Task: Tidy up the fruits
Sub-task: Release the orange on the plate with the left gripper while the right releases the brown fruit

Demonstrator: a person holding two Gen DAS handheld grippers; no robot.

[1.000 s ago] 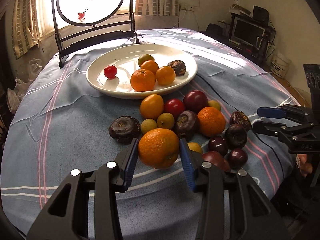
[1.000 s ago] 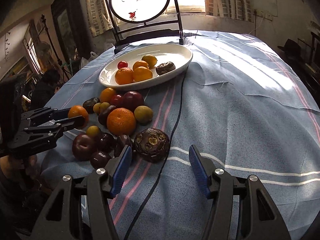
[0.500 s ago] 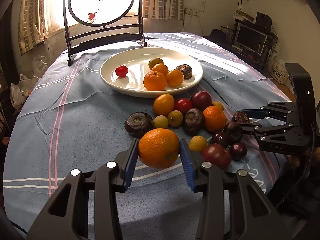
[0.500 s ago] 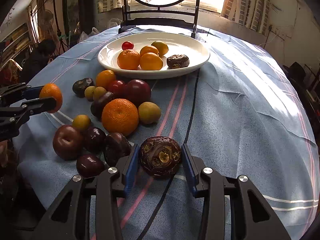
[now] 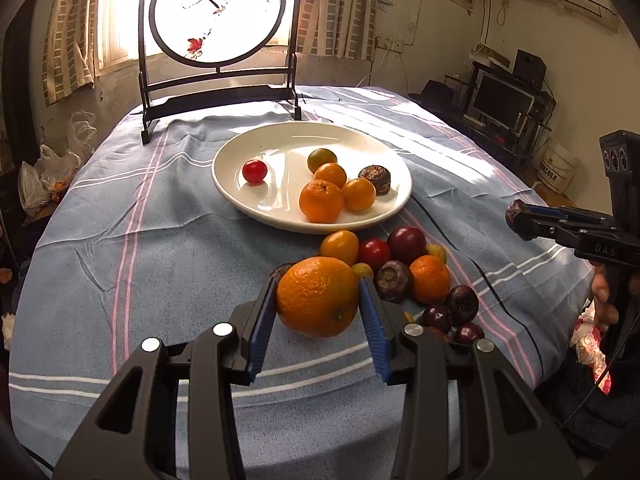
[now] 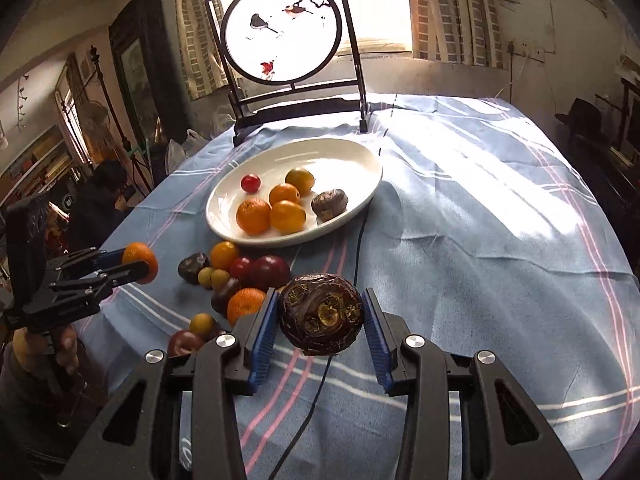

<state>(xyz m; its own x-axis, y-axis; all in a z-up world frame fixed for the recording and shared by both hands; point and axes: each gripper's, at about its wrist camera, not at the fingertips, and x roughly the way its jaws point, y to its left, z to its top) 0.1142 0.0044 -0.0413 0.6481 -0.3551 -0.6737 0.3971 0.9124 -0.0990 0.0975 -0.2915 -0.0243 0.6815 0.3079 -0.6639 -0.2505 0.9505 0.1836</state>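
So the left gripper (image 5: 318,320) has its blue-padded jaws clamped on a big round orange (image 5: 317,297), held up off the blue striped tablecloth (image 5: 120,240), just in front of the loose fruit pile; the right gripper (image 6: 320,326) is doing the same with a dark purple wrinkly fruit (image 6: 320,314) that has yellowish spots on its face, pads pressed against both sides, also lifted clear of the cloth.

The white oval plate (image 5: 232,188) sits further back toward the window; on it there's a small red tomato (image 5: 254,171) off on its own, plus a cluster of three orange citrus, one greenish-yellow fruit and a dark brown wrinkly one (image 5: 376,178).

Between plate and grippers lies the unsorted heap (image 5: 400,268) on the cloth: oranges, red and dark purple plums, small yellow ones, all touching or nearly so; a thin black cable (image 6: 356,248) runs across the cloth beside the plate; a black-framed round bird screen (image 5: 218,12) stands at the far edge.
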